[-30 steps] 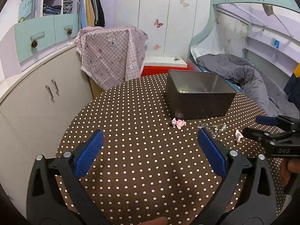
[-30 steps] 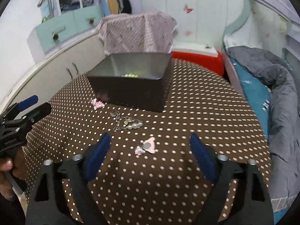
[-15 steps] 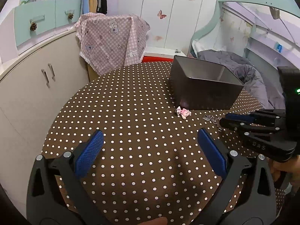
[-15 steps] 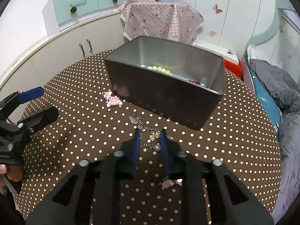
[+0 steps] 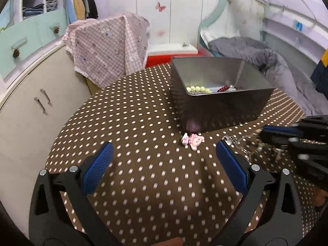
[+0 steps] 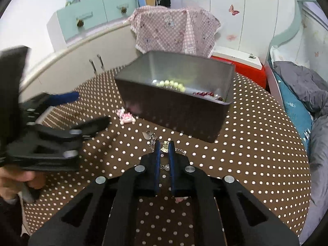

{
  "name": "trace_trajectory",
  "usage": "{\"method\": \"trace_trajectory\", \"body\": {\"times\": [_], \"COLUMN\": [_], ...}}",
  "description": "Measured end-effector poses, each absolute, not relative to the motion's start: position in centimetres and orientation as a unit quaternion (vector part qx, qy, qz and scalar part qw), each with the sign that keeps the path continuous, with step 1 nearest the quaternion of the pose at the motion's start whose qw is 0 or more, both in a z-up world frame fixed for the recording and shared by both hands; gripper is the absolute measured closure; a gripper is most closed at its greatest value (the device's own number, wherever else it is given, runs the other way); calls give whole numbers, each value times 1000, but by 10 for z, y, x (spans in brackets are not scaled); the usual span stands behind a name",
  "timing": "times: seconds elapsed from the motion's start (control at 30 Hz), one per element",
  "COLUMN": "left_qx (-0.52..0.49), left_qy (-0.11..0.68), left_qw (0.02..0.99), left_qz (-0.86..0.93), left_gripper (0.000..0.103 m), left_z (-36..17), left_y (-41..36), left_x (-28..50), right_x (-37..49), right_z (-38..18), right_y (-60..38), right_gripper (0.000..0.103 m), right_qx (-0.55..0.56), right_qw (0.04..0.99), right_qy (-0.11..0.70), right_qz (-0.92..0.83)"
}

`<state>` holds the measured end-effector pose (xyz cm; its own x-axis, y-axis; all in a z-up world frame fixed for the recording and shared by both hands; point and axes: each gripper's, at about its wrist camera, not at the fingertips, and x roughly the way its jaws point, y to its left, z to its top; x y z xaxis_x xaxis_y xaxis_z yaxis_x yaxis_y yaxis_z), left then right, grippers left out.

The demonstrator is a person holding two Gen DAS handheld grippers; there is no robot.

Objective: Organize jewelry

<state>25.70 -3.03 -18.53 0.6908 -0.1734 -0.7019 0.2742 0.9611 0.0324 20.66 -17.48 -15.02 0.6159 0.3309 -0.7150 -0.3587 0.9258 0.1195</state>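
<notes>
My right gripper (image 6: 164,146) is clenched on the silver chain bracelet with charms (image 6: 152,141), which lies on the brown polka-dot tablecloth (image 6: 246,153); trailing links could snag when I lift. My left gripper (image 5: 162,157) gapes empty near the pink charm (image 5: 193,140). Beyond sits the dark metal box (image 6: 174,110); its rim could catch the chain.

The box (image 6: 176,110) looks like dull grey metal, smooth inside. The tablecloth (image 5: 143,180) is matt brown cloth with white dots. The chain (image 6: 152,141) is shiny metal. Gripper pads (image 5: 96,169) are blue, finely textured; arms are matt black plastic.
</notes>
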Motion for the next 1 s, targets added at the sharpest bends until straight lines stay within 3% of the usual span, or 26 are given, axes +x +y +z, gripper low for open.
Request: {"method": "trace_trajectory", "body": {"times": [0.1, 0.23, 0.27, 0.33, 0.63, 1.0], "left_qx": [79, 77, 77, 74, 52, 42], "left_qy": [405, 421, 418, 414, 375, 276], "left_qw": [902, 889, 890, 890, 908, 942], "left_qz": [-131, -162, -166, -174, -180, -187], "left_gripper": [7, 43, 62, 78, 78, 78], "left_z": [-196, -201, -200, -199, -179, -71], "left_y": [-39, -48, -48, -49, -36, -19], "left_x": [275, 282, 281, 275, 239, 224], "right_x": [203, 201, 200, 199, 188, 197], "right_z": [-140, -131, -130, -127, -110, -37], "right_y": [-187, -206, -212, -216, -213, -206], "right_gripper": [97, 97, 97, 97, 97, 97], "right_qx": [19, 75, 89, 96, 64, 29], "right_qw": [899, 894, 892, 892, 906, 932], "right_qy": [385, 377, 375, 373, 359, 300], "right_qz": [209, 231, 236, 237, 214, 202]}}
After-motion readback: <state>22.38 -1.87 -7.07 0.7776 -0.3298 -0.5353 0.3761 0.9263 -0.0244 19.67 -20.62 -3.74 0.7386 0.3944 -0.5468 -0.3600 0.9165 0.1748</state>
